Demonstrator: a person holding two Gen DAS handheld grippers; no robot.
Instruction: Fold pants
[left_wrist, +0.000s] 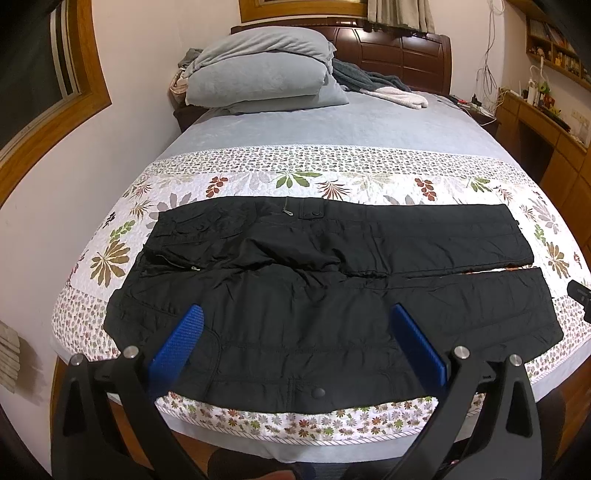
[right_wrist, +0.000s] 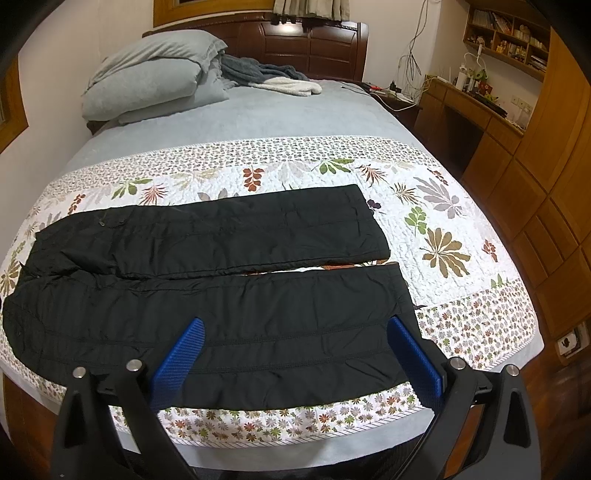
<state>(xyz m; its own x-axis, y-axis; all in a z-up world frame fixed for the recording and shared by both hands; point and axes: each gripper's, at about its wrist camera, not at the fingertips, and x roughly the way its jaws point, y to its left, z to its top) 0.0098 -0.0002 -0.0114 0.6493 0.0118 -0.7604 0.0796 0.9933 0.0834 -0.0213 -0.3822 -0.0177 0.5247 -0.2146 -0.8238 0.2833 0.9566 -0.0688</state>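
Black padded pants (left_wrist: 314, 288) lie spread flat across the foot of the bed, waist to the left, both legs running right with a narrow gap between them. My left gripper (left_wrist: 295, 314) hovers open above the near hip and thigh, its blue pads wide apart and holding nothing. In the right wrist view the same pants (right_wrist: 229, 295) stretch from left to the leg cuffs near the middle right. Over the near leg's lower part my right gripper (right_wrist: 295, 326) is open too, apart from the cloth. A black part of the right gripper (left_wrist: 580, 291) shows at the left view's right edge.
The floral quilt (right_wrist: 461, 266) covers the bed's near half, with a grey sheet (left_wrist: 332, 125) beyond. Stacked grey pillows (left_wrist: 258, 74) and a crumpled blanket (right_wrist: 266, 75) lie by the wooden headboard. A wooden desk and cabinets (right_wrist: 517, 155) stand along the right side.
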